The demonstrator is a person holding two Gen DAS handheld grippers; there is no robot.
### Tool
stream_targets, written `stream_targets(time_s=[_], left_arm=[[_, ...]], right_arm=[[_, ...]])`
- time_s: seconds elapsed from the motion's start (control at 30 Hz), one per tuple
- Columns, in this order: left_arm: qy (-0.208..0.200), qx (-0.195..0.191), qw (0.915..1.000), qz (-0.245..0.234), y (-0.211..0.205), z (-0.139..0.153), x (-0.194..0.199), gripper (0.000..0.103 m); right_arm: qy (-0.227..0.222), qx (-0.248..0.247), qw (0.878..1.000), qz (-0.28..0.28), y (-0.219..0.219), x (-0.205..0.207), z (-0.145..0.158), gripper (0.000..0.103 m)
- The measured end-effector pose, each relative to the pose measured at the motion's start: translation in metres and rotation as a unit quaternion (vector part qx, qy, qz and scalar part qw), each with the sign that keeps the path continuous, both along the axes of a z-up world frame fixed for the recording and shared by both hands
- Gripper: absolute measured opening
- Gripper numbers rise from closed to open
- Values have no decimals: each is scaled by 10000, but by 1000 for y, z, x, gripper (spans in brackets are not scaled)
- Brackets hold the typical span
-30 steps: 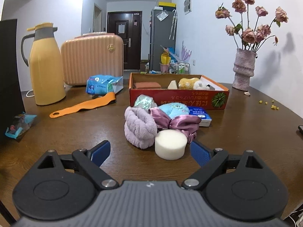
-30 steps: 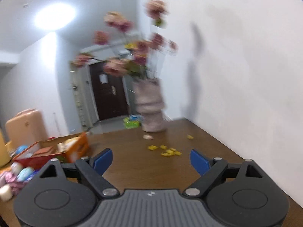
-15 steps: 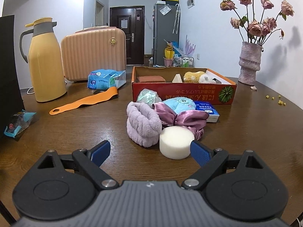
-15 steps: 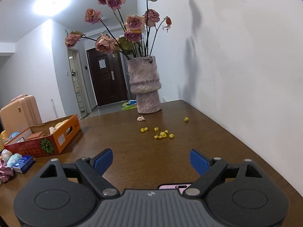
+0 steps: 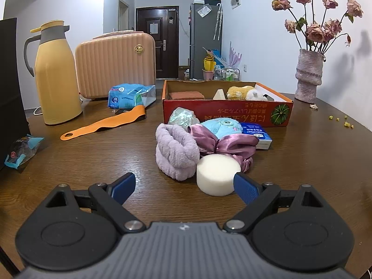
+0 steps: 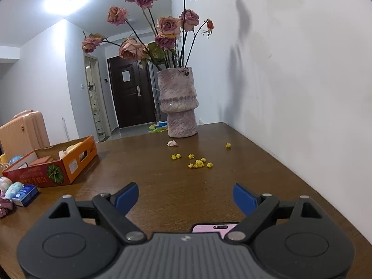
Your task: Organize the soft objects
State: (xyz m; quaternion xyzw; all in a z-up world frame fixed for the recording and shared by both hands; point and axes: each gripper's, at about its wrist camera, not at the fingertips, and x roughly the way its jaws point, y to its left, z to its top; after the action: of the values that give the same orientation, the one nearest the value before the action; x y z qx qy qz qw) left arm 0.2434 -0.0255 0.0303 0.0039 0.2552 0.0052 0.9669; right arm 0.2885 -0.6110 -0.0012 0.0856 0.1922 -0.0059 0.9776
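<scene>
In the left wrist view a white round sponge [image 5: 217, 174] lies on the brown table, close by my left gripper's right fingertip [image 5: 244, 186]. Behind it lie a lilac plush band [image 5: 175, 153], a purple satin bow [image 5: 223, 143], a light blue plush toy [image 5: 220, 126] and a blue tissue pack [image 5: 257, 133]. The orange cardboard box [image 5: 227, 112] behind holds several soft things. My left gripper [image 5: 183, 186] is open and empty. My right gripper [image 6: 186, 196] is open and empty over bare table; the box [image 6: 58, 167] is at its left.
A yellow thermos [image 5: 54, 74], a peach suitcase [image 5: 116, 65], a blue wipes pack [image 5: 130, 95] and an orange strap [image 5: 102, 124] stand at the left. A vase of dried roses [image 6: 177, 102] and yellow crumbs [image 6: 197, 161] lie ahead of the right gripper. A phone [image 6: 214, 227] lies under it.
My left gripper has moved forward, closer to the white sponge. My right gripper swung and steadied, facing the vase, and now hangs still.
</scene>
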Motion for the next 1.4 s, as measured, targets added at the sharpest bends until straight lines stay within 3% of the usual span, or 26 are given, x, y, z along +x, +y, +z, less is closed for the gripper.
stream_targets(time_s=[0.2,0.37,0.5,0.7,0.77,0.9,1.1,1.17,1.27,1.33,1.4], left_arm=[[-5,-4,10000,47,1,0,5,93],[-79,2,9999,-84,-3,3,9,93],[-99,-50,9998,-178,-6,2,13,93],[-70,-167,9996,-203,-3,-1,19,93],[-163,-130,9996,-204,0,3,26,93],[-324,-136,9993,-133,11,12,46,93],[-85,-318,9991,-255,27,-1,74,91],[48,-360,9988,-317,32,-10,82,72],[199,-626,9972,-354,52,-20,87,59],[169,-666,9973,-249,62,-21,83,59],[90,-679,9976,-112,71,-19,74,66]], right_arm=[[106,-109,9999,29,5,1,-6,88],[-284,94,9995,70,9,-9,16,88],[-300,22,9995,105,28,-14,34,88],[-130,-152,9966,802,117,-29,33,88],[-53,94,9933,1152,156,-26,30,88],[265,399,9786,2000,232,-7,24,87],[558,397,9571,2814,336,31,14,75],[741,420,9547,2852,360,46,10,70],[863,490,9500,2961,385,53,6,62],[934,573,9457,3059,394,58,3,60],[1142,706,9404,3125,403,61,-1,58]])
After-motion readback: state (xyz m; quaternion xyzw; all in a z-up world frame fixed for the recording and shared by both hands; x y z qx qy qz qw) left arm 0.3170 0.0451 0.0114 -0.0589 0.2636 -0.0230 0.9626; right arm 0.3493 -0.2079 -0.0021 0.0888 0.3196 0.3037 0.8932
